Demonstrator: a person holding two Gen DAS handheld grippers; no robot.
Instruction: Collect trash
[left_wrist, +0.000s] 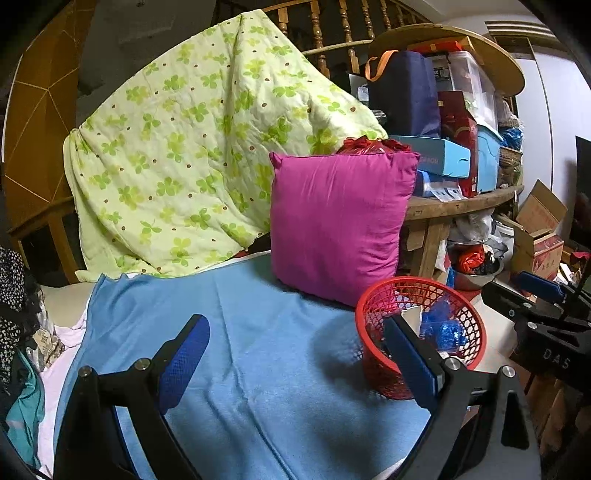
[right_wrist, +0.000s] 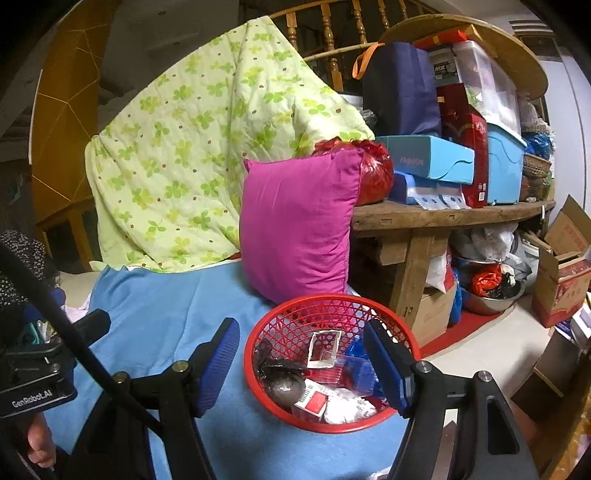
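A red mesh basket (right_wrist: 332, 300) stands on a blue cloth (right_wrist: 155, 306) near its right edge. Inside lie a white wrapper (right_wrist: 325, 349), crumpled blue plastic (right_wrist: 354, 356), a dark crumpled ball (right_wrist: 284, 386), a red-and-white packet (right_wrist: 312, 400) and white crumpled paper (right_wrist: 349, 408). My right gripper (right_wrist: 301, 326) hangs open above the basket's near side, holding nothing. My left gripper (left_wrist: 295, 320) is open over the bare blue cloth (left_wrist: 258, 332), with the basket (left_wrist: 406, 282) just behind its right finger. No pad touches anything.
A magenta pillow (left_wrist: 336, 218) leans behind the basket, a green flowered quilt (left_wrist: 192, 147) behind that. A wooden table (right_wrist: 443, 218) piled with boxes stands at right, a steel bowl (right_wrist: 487, 299) and cartons on the floor below. Clothes (left_wrist: 18, 314) lie at far left.
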